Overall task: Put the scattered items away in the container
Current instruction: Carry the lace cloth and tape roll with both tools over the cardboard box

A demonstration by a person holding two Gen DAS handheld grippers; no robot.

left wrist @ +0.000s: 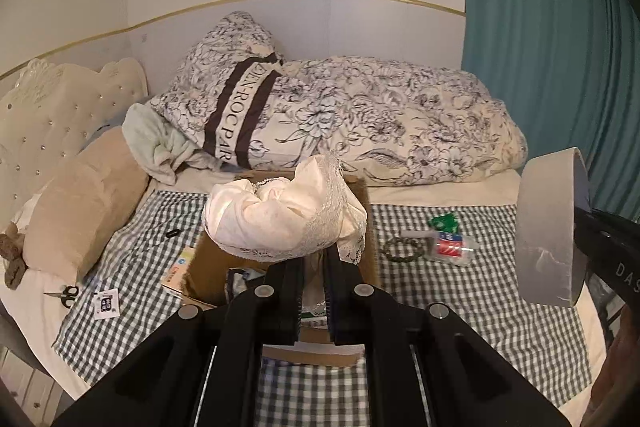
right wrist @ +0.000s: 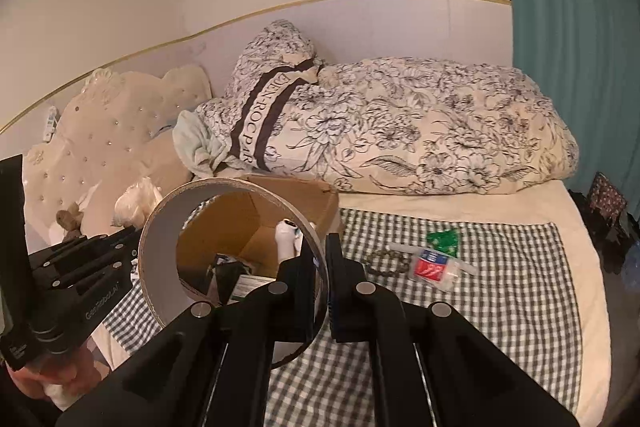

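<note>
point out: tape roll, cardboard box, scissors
tape roll (right wrist: 160,227): right wrist view, on its grey rim, upper left.
cardboard box (left wrist: 208,259): left wrist view, on its inner left wall.
scissors (left wrist: 69,294): left wrist view, on the handles.

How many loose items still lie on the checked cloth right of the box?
3, clustered together: a dark bracelet, a green packet behind it, a red-and-blue packet beside it. Others may be hidden.

"EN-ROC PAR" on floral pillow (left wrist: 236,115) band; "DAS" on right gripper (left wrist: 624,271).
</note>
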